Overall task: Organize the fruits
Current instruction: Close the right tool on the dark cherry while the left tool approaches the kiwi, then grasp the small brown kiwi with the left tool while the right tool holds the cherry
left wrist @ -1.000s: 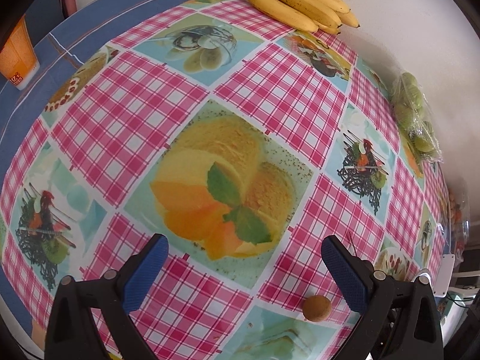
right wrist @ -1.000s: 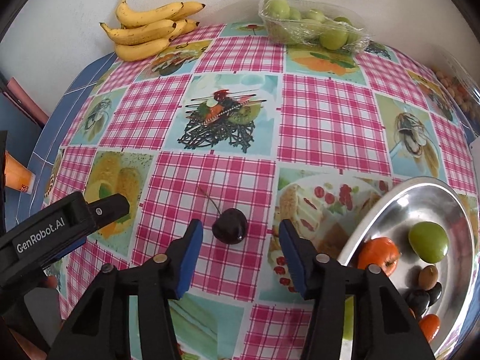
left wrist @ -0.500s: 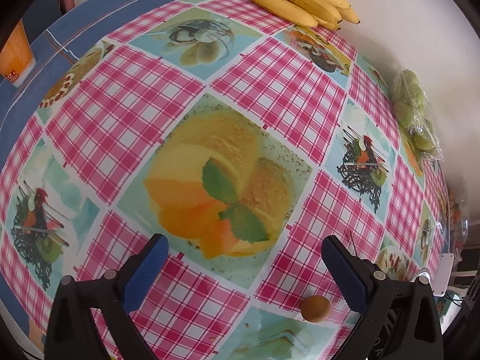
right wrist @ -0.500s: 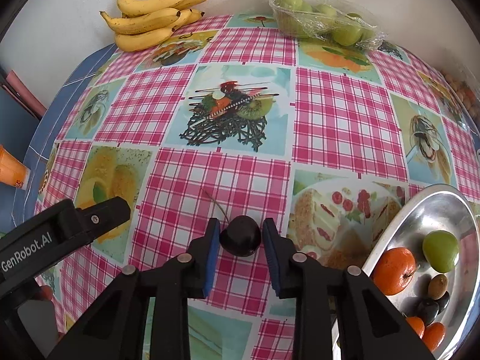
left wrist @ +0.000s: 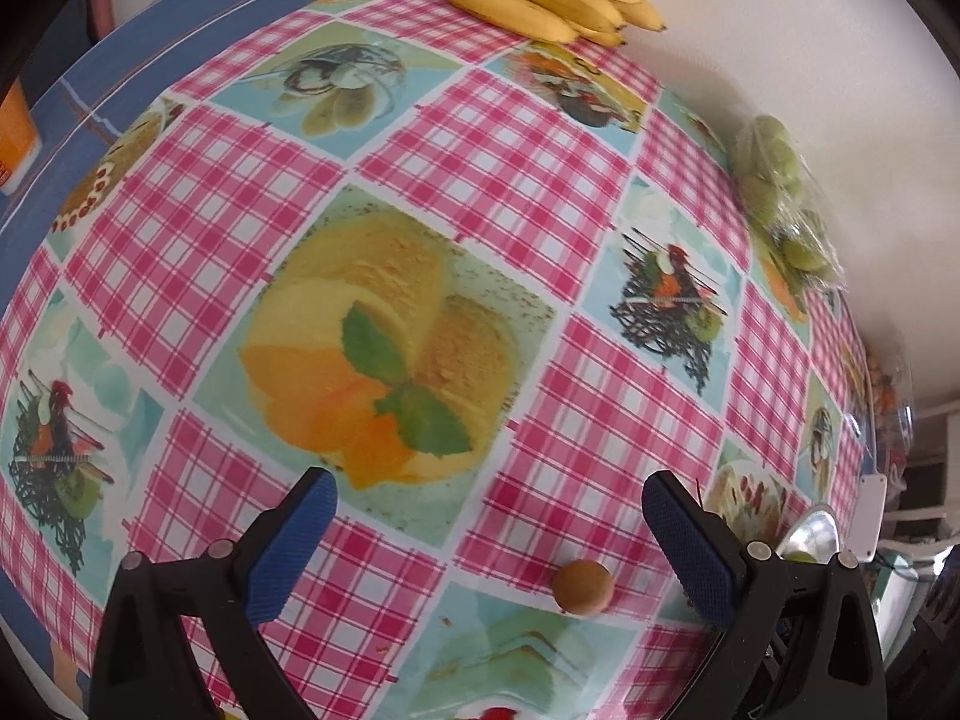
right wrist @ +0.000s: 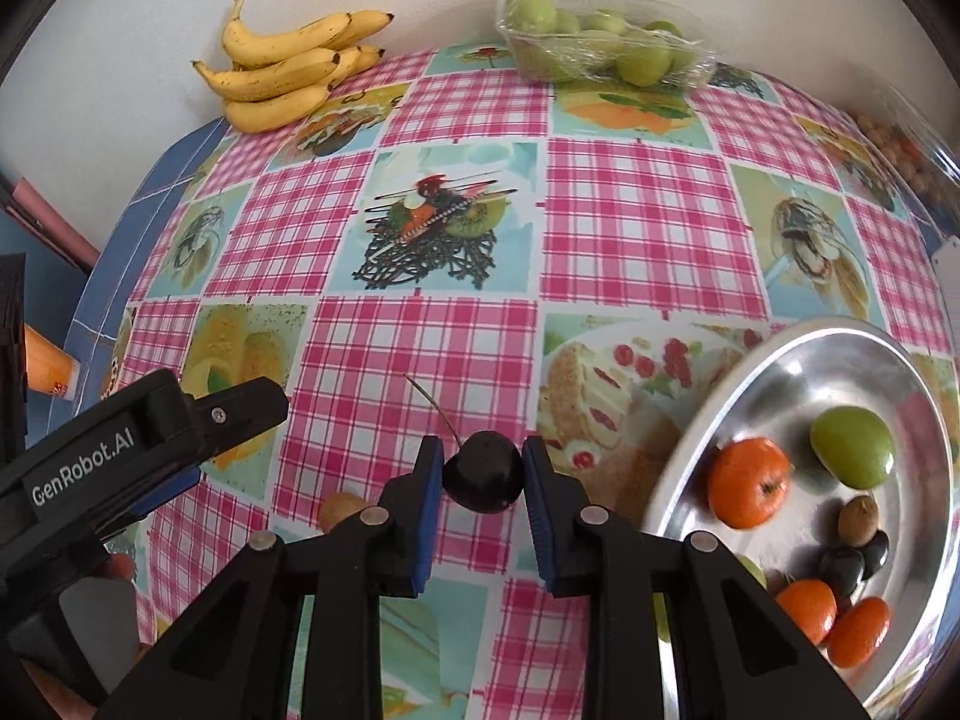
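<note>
- The right gripper (right wrist: 483, 474) has its two blue pads pressed on a dark cherry (right wrist: 482, 471), one on each side; the long stem (right wrist: 432, 405) points up and to the left, free of the pads.
- The step in hand seems to be to carry this cherry to the metal bowl (right wrist: 780, 372), which stands just to the right and already holds oranges, a green fruit and some small dark fruits.
- To do it well, the grip should stay gentle, because a cherry is soft and round and can slip or bruise. It is better to lift it clear of the bowl's rim and open the fingers only low over a free place.
- The right gripper points steeply down at the tablecloth (right wrist: 420, 348).
- The left gripper (left wrist: 489, 540) also points steeply down; its fingers are wide apart and hold nothing. A small brown fruit (left wrist: 582, 587) lies on the cloth between them, nearer the right finger.
</note>
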`<action>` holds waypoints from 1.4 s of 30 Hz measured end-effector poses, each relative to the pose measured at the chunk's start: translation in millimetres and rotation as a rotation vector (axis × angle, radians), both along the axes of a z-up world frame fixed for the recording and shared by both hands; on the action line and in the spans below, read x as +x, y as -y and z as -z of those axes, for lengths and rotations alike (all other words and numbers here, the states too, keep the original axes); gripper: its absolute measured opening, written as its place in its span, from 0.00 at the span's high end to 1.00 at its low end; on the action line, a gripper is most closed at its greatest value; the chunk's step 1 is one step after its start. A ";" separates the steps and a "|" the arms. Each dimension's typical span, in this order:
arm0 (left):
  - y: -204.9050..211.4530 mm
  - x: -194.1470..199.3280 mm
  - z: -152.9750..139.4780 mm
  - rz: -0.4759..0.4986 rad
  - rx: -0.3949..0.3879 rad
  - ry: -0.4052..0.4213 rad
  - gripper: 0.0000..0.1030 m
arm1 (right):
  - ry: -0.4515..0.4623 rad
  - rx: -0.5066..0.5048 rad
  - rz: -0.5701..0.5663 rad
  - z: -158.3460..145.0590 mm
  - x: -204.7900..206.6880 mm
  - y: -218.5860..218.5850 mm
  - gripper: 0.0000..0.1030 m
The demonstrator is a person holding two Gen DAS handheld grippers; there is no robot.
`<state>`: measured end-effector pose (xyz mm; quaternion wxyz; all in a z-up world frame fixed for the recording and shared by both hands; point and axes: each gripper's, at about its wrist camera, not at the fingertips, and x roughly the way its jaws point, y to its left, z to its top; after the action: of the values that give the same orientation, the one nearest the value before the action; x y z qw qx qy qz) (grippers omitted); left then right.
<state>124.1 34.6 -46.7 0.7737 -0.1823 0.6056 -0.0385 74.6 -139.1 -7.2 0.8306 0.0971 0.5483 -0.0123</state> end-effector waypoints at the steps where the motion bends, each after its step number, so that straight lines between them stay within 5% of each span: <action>1: 3.0 -1.5 -0.9 0.012 0.004 0.002 0.01 | 0.000 0.002 0.004 -1.8 -3.1 1.5 0.73; 5: 13.4 -8.2 -0.1 0.044 -0.019 -0.011 0.03 | 0.005 0.021 0.016 -7.8 -13.8 6.4 0.73; 30: 39.4 -21.9 5.2 0.137 -0.086 -0.050 0.74 | 0.077 0.079 0.051 -34.9 -58.9 18.7 0.73; 42: 36.9 -24.0 -12.3 0.141 -0.090 0.004 0.74 | 0.096 0.106 0.069 -41.6 -65.6 28.6 0.73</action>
<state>100.2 -2.3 -34.5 0.7614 -0.1738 0.6129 -0.1204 8.9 -167.7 34.4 0.8488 0.1601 0.5038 -0.0071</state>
